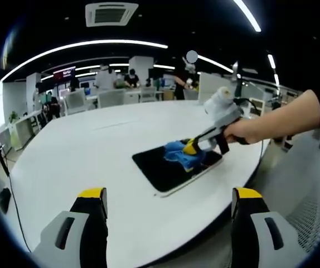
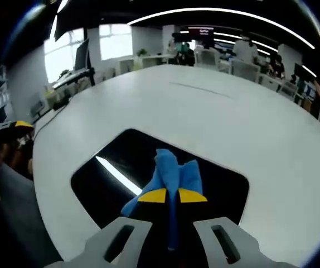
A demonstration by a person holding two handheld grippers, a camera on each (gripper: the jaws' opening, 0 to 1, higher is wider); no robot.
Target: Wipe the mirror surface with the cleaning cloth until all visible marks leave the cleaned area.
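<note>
A large white table (image 1: 82, 162) stands in an open office. Behind it are chairs (image 1: 111, 98), people at desks (image 1: 131, 78), and ceiling lights (image 1: 87, 44).

Blue cloth (image 2: 174, 176), black mirror (image 2: 121, 156), white table (image 2: 216, 111)

One mirror (image 2: 115, 167) and one blue cleaning cloth (image 2: 174, 173) sit ahead of the right gripper (image 2: 172, 196) on one white table (image 2: 216, 111); two grippers counted, the left gripper (image 1: 168, 201) facing them, with several people at desks far beyond
</note>
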